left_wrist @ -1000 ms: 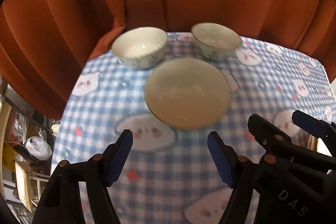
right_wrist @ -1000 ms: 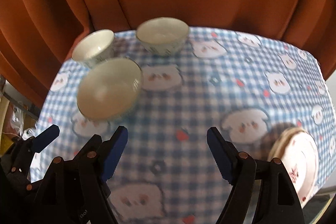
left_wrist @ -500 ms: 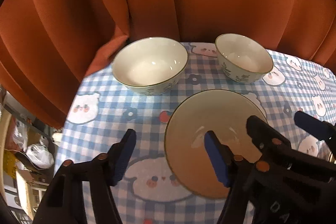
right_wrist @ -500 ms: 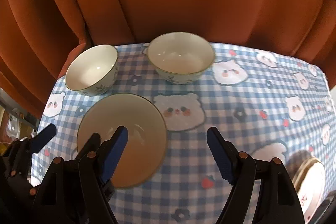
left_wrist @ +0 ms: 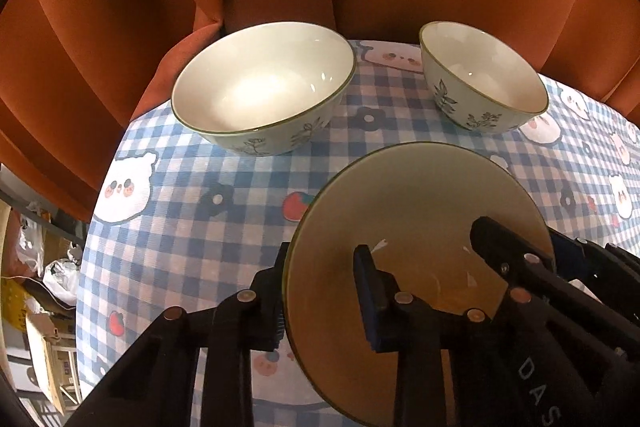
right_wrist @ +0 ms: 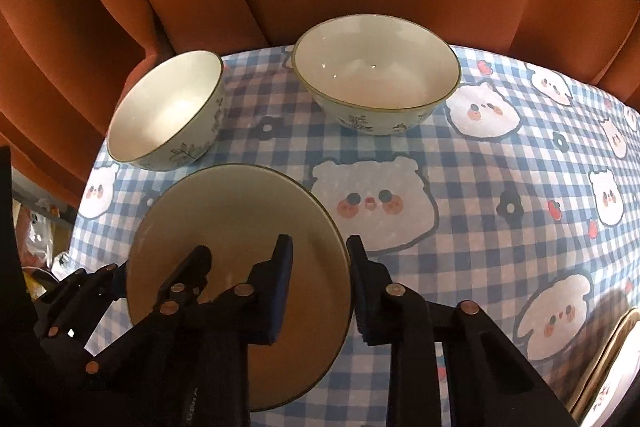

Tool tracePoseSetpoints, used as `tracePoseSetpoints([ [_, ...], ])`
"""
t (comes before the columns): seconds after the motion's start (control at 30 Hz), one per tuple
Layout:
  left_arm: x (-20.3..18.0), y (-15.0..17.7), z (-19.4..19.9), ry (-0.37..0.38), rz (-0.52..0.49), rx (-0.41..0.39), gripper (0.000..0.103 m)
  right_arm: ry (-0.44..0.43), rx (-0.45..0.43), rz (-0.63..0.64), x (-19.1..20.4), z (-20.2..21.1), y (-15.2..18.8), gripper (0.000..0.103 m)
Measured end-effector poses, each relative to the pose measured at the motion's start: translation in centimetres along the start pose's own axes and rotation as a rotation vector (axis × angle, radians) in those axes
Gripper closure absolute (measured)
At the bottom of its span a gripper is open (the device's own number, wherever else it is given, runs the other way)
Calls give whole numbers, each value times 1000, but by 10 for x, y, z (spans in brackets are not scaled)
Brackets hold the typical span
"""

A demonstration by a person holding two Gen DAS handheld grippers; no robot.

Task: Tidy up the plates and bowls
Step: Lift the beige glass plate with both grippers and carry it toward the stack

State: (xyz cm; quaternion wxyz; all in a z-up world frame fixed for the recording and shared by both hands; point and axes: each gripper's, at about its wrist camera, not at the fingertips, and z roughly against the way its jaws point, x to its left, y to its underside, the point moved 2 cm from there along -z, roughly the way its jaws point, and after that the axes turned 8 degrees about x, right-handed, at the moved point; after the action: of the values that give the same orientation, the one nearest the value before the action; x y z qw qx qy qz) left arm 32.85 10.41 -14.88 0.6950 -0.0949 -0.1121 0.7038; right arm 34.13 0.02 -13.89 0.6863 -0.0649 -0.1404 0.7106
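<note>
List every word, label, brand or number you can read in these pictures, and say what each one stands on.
"DAS": white letters on the black body of the right tongs, running off the picture's edge in the left wrist view.
Faint print on the body of the left tongs, at the bottom of the right wrist view: too blurred to read.
The tablecloth shows only pictures, no writing.

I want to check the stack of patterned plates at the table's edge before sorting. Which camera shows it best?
Only the right wrist view shows it: the patterned plates sit at the lower right corner, cut off by the frame and partly in shadow, so the count is unclear. The left wrist view does not show them at all.
</note>
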Motion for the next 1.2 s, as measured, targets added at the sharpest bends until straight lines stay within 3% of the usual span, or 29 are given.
tracePoseSetpoints([
  [0.3,1,0,3,1,5,24,75,3,17,-3,-1,1,0,76],
  [0.67,-11,15,35,27,-6,-14,75,23,-13,-20,-9,31,14,76],
  [1.2,-37,73,82,49,-40,-61,75,26,-58,-59,-32,84,76,76],
])
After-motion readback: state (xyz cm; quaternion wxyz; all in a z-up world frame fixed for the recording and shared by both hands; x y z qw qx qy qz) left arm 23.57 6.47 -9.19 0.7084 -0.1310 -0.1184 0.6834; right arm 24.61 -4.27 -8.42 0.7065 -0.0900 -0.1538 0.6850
